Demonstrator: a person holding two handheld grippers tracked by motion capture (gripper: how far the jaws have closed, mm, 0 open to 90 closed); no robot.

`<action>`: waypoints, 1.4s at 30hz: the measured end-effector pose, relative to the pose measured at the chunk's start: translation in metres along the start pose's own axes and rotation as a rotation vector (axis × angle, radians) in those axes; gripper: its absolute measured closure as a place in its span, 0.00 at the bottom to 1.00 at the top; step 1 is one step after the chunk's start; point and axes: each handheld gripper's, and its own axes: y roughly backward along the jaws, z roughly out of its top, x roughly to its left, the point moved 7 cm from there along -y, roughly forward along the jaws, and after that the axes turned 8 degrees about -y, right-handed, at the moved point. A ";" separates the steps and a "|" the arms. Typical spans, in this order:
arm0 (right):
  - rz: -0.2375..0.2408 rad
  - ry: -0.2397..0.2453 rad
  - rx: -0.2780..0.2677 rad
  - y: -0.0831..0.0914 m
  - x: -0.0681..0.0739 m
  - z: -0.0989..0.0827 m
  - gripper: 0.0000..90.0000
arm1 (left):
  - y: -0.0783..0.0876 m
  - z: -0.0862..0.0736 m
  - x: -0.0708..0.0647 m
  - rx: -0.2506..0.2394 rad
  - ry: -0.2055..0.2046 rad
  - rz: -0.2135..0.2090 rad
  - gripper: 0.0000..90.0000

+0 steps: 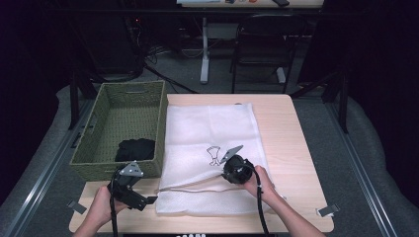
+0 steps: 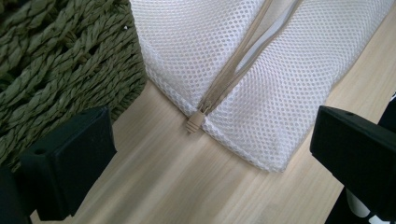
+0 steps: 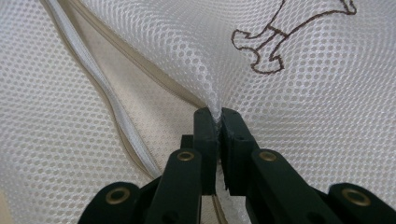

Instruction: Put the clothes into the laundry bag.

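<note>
I'm looking down on the pale wooden surface, and a white mesh laundry bag lies flat across the middle of it. My right gripper sits on the bag's near half, just below a small brown outline drawing stitched into the mesh. From the right gripper view the jaws are pressed together on a pinched ridge of that mesh, which stands up in a little fold between them (a firm pinch, fabric only as far as I can see). A beige zipper runs in a curve across the fabric to the left of the jaws, gaping slightly.

My left gripper is low at the near left corner of the surface, beside the bag's near-left corner. In the left gripper view its jaws stand wide apart, holding nothing, with bare wood between them. Right ahead sits the beige zipper pull at the bag's corner, resting on the wood and clear of both jaws.

To the left of the bag stands a green woven basket, its side just beside the bag's edge. Inside it, at the near right corner, lies a dark bundle of cloth.
</note>
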 end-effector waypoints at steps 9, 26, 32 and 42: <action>0.013 -0.019 -0.046 0.010 -0.001 0.009 0.96 | 0.009 0.006 -0.005 -0.046 -0.092 -0.021 0.00; 0.041 -0.013 -0.119 0.027 -0.006 0.022 0.96 | 0.031 0.027 -0.001 -0.016 -0.141 -0.032 0.01; 0.043 -0.013 -0.112 0.028 -0.005 0.021 0.96 | 0.044 0.037 0.000 -0.023 -0.162 -0.040 0.00; 0.049 -0.003 -0.107 0.028 -0.005 0.020 0.96 | 0.064 0.052 0.030 0.003 -0.161 0.012 0.00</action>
